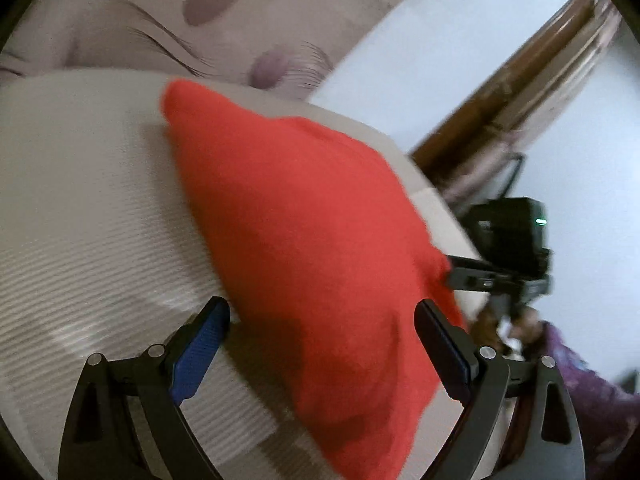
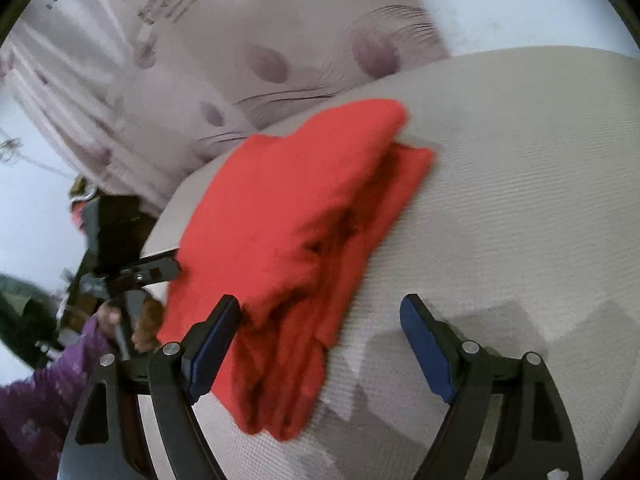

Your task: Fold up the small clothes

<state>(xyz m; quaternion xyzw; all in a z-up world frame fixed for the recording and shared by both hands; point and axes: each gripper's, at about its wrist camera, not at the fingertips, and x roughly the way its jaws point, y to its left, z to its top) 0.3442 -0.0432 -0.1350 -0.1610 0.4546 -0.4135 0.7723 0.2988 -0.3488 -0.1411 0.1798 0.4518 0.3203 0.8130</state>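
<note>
A red garment [image 1: 304, 224] lies folded in layers on a white ribbed bedcover [image 1: 88, 216]. In the left wrist view my left gripper [image 1: 322, 326] is open, its jaws wide apart, and the garment's near end lies between its blue-padded fingers [image 1: 200, 352]. In the right wrist view my right gripper [image 2: 320, 336] is open too. The garment [image 2: 288, 208] runs under its left finger [image 2: 212, 344], while the right finger is over bare cover. Each view shows the other gripper at the garment's side edge: the right one [image 1: 472, 276] and the left one [image 2: 160, 270].
A pale curtain with purple leaf prints [image 2: 248, 64] hangs behind the bed. A wooden door frame [image 1: 520, 80] and white wall stand beyond the bed's edge. A hand in a purple sleeve [image 2: 60, 368] holds the left gripper. The cover [image 2: 520, 200] stretches right of the garment.
</note>
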